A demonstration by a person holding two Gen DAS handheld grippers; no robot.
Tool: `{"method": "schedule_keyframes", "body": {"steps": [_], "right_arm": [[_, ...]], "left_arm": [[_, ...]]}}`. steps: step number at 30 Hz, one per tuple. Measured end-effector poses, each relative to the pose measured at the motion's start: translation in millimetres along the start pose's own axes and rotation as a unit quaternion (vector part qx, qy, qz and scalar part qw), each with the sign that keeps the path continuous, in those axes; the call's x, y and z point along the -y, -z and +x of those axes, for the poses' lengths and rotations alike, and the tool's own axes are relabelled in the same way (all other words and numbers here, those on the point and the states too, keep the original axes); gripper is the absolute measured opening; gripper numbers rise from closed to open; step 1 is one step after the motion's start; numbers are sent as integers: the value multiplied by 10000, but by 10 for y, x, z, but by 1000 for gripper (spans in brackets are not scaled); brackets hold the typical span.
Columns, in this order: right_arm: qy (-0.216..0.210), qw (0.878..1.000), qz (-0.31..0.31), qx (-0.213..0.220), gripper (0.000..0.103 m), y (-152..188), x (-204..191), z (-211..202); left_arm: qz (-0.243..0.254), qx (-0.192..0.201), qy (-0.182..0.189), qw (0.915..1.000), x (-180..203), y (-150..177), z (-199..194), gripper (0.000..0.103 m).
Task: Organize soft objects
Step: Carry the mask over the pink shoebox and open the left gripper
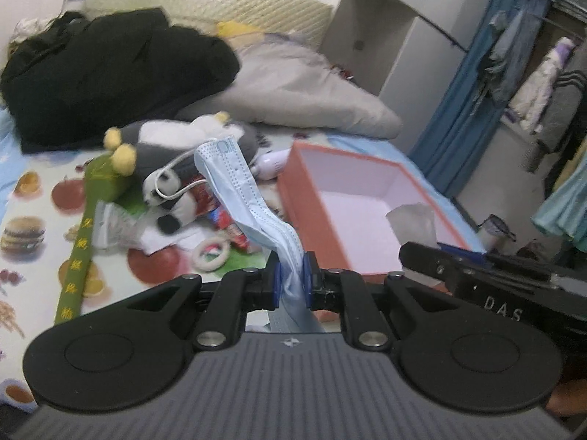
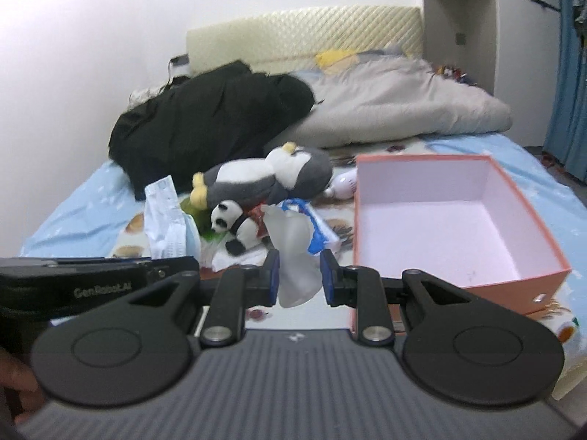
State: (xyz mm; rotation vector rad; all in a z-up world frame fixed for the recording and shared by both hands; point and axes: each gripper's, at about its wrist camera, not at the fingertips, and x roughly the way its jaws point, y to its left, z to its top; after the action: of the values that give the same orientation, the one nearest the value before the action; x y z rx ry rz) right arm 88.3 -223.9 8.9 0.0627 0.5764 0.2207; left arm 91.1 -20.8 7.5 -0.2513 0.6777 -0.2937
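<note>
Left gripper (image 1: 292, 278) is clamped on a blue mask (image 1: 242, 198) at bottom center of the left view; mask rises up-left from the pads, ear loop dangling over the panda (image 1: 167, 201). Right gripper (image 2: 299, 278) sits at bottom center of its own view w/ a whitish translucent bag (image 2: 293, 256) between the pads; left pad looks to touch it, small gap on the right, so can't tell if it's gripped or just loose between them.

Box (image 1: 367, 198), orange outside, pale pink inside, sits right of center in the left view, open top, interior bare apart from the bag tip poking in front of its near right corner. In the right view the box (image 2: 451, 220) is center-right, just beside the right gripper.

Penguin plush (image 2: 271, 179) lies mid-frame, panda just below it, touching. Behind: black coat (image 2: 205, 124) upper left, grey duvet (image 2: 403, 102) upper right. Mask shows lower left in the right view, above the left gripper's body.

Green strap (image 1: 79, 253) w/ yellow characters runs down lower left of the left view; white ring (image 1: 211, 253) lies near the pile's bottom edge.
</note>
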Motion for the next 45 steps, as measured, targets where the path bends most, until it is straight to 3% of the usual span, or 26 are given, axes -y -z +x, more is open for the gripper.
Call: {"method": "schedule_keyframes", "body": {"steps": [8,17,25,32,38,43,45], "right_arm": [[218,9991,336,108,27,69,210,-258],[545,9947,869,84,27,-12,837,-202],[758,9916,1045,-63,28,-278,1429,205],[880,9864,1305,-464,28,-396,1957,781],[905,9795,1531,-946,29,-291,2297,1264],[870,9750,1679,-1163,31,-217,2422,1485],[802,9740,1749,-1195,35,-191,2459,1524]], "left_arm": [[104,-157,561,9982,374,4,11,15],[419,-492,782,9948,801,-224,630,15],[651,-746,987,9902,1201,-622,1495,15],[821,-1157,1030,9845,1446,-828,2412,15],[819,-1574,928,9797,1454,-843,3086,15],[818,-1747,778,9781,1410,-795,3383,16],[824,-1827,694,9772,1399,-786,3472,23]]}}
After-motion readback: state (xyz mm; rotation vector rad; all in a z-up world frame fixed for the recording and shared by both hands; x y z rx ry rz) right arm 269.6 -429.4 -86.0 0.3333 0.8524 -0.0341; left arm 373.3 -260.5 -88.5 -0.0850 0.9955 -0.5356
